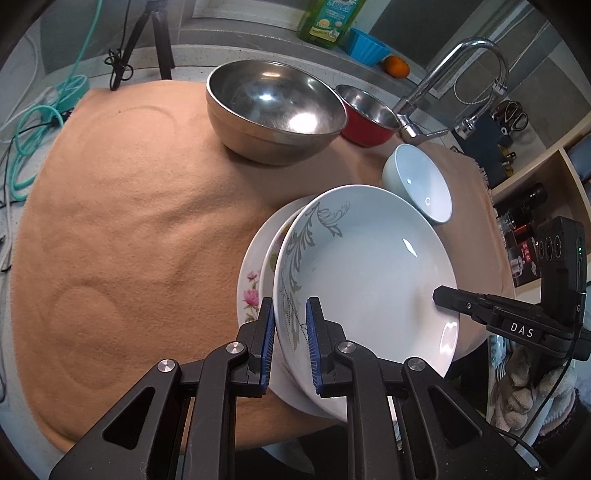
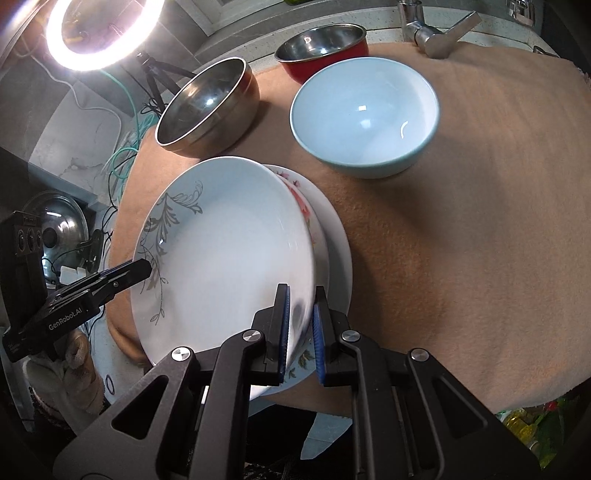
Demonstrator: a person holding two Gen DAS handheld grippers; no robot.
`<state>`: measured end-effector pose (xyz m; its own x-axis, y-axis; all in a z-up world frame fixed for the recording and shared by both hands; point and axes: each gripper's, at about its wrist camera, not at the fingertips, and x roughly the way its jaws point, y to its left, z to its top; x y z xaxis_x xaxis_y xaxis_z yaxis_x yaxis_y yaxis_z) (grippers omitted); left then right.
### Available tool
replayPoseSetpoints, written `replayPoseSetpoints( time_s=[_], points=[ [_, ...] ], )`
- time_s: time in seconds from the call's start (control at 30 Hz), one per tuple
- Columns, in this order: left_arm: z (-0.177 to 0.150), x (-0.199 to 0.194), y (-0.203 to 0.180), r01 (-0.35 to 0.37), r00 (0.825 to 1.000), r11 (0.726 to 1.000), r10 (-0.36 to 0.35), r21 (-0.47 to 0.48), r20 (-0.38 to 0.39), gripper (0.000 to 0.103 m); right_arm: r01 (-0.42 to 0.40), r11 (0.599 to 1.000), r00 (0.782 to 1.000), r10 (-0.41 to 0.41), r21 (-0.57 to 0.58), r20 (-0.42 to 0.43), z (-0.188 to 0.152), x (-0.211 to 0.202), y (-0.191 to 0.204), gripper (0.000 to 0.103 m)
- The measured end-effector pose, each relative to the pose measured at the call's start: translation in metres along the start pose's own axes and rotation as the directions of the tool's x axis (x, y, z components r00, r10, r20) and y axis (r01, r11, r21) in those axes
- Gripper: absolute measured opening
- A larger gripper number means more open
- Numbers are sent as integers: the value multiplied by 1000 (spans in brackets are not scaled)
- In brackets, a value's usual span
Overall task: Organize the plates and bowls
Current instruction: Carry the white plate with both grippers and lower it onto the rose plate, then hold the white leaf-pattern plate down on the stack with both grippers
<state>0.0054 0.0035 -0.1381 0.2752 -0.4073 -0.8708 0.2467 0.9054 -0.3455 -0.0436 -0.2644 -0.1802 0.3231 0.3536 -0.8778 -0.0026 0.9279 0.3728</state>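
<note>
A white plate with a grey leaf pattern (image 1: pixel 369 266) (image 2: pixel 229 251) sits on top of a flowered plate (image 1: pixel 251 295) (image 2: pixel 306 214), which lies on a larger white plate (image 2: pixel 340 251). My left gripper (image 1: pixel 290 314) is shut on the leaf plate's left rim. My right gripper (image 2: pixel 300 306) is shut on its opposite rim; it shows in the left wrist view (image 1: pixel 443 297). A light blue bowl (image 1: pixel 421 184) (image 2: pixel 365 114), a large steel bowl (image 1: pixel 273 107) (image 2: pixel 207 110) and a red bowl (image 1: pixel 369 114) (image 2: pixel 325 48) stand beyond.
A tan cloth (image 1: pixel 129 221) (image 2: pixel 480 221) covers the counter. A faucet (image 1: pixel 443 92) stands at the back right. A ring light (image 2: pixel 99 33), tripod (image 1: pixel 147 44) and cables (image 1: pixel 37 122) are at the left. Soap bottle (image 1: pixel 328 18), blue cup (image 1: pixel 365 46) and orange (image 1: pixel 396 67) sit on the ledge.
</note>
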Motion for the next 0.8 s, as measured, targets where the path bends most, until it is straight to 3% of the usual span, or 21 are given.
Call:
replayPoseSetpoints(
  time_s=[0.8],
  points=[
    [-3,7,-3,-34,999,999,34,18,-28,15,88,992,996,-88,-85,5,-1,7,13,12]
  ],
)
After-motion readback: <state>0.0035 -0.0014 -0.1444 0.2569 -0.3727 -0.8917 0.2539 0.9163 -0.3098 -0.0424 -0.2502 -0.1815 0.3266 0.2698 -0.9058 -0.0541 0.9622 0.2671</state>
